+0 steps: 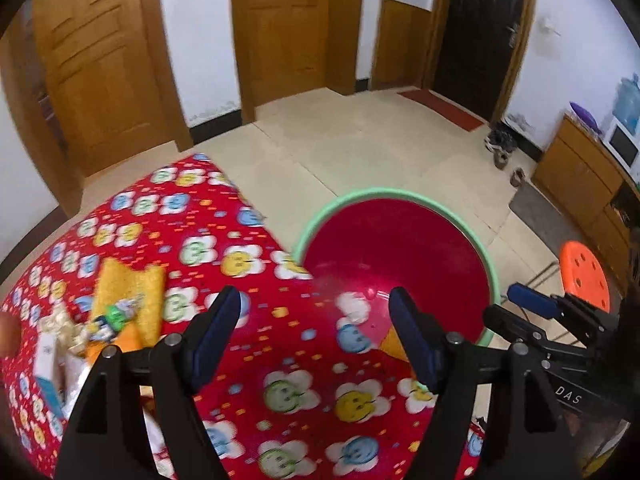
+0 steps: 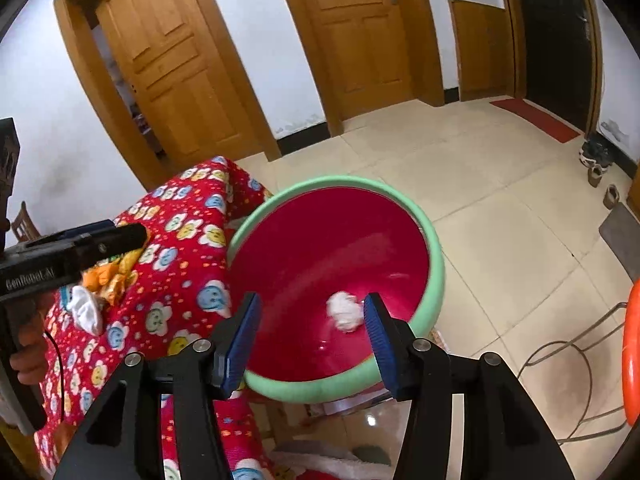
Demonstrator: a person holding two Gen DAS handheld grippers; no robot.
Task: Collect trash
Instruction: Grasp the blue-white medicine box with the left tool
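Observation:
A red basin with a green rim [image 1: 494,264] [image 2: 436,276] stands beside the table covered in a red flowered cloth [image 1: 248,360] [image 2: 176,280]. A crumpled white tissue [image 2: 344,311] lies inside the basin. My right gripper [image 2: 312,330] is open and empty above the basin's near rim. My left gripper [image 1: 316,332] is open and empty above the cloth by the table's right edge. Trash lies at the table's left: yellow wrappers [image 1: 132,288] [image 2: 116,274], a small white box [image 1: 45,364] and a white tissue [image 2: 86,312].
An orange stool [image 1: 584,276] [image 2: 632,352] stands to the right of the basin. Wooden doors [image 1: 288,28] [image 2: 352,36] line the far wall. A low wooden cabinet [image 1: 580,176] is at the right. Shoes [image 2: 596,160] and cables [image 2: 568,364] lie on the tiled floor.

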